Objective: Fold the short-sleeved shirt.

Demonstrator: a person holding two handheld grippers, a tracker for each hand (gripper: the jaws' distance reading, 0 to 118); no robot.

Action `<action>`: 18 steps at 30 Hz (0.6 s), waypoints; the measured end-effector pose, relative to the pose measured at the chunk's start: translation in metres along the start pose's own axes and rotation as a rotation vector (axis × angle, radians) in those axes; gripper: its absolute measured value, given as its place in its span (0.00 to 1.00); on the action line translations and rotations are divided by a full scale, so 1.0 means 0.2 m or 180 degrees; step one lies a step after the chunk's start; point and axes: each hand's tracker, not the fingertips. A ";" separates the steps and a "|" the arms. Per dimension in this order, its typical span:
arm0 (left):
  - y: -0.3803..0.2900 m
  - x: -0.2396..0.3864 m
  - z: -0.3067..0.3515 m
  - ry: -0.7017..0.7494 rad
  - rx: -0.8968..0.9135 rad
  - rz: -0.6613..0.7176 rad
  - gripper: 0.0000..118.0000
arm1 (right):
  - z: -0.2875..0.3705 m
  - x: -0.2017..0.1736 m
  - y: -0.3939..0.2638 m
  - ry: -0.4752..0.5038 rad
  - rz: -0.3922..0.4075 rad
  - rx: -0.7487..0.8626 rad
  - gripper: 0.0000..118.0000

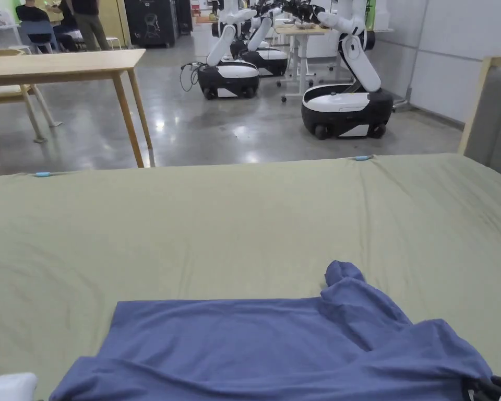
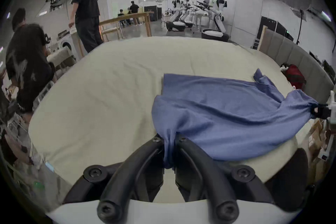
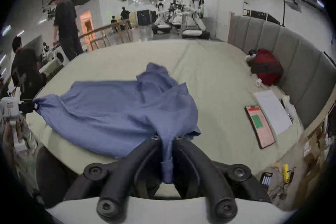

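On the bed (image 1: 244,219), both claws pinch the shirt (image 1: 275,344).

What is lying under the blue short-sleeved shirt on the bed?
Under the blue short-sleeved shirt lies the pale green bed sheet, bare all around it. Whatever the cloth covers cannot be seen. The left gripper and right gripper each pinch its near edge.

A green-sheeted bed (image 1: 244,219) carries a blue shirt (image 1: 275,350), a clipboard (image 3: 260,126)
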 end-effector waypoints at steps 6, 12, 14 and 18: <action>-0.44 -0.13 0.01 0.0057 -0.0210 0.0253 0.06 | -0.18 -0.02 -0.24 -0.0035 -0.0035 -0.0387 0.10; -0.41 -0.12 0.08 0.0379 0.0329 -0.0047 1.00 | 0.01 -0.09 -0.15 -0.0028 -0.0012 0.0317 0.99; -0.33 -0.07 0.13 0.0333 0.0627 -0.0114 0.99 | 0.07 -0.17 -0.05 -0.0034 0.0026 0.0516 0.99; -0.19 0.12 0.17 0.0180 0.0936 -0.0223 0.99 | 0.10 -0.40 0.10 0.0191 0.0006 0.1074 0.99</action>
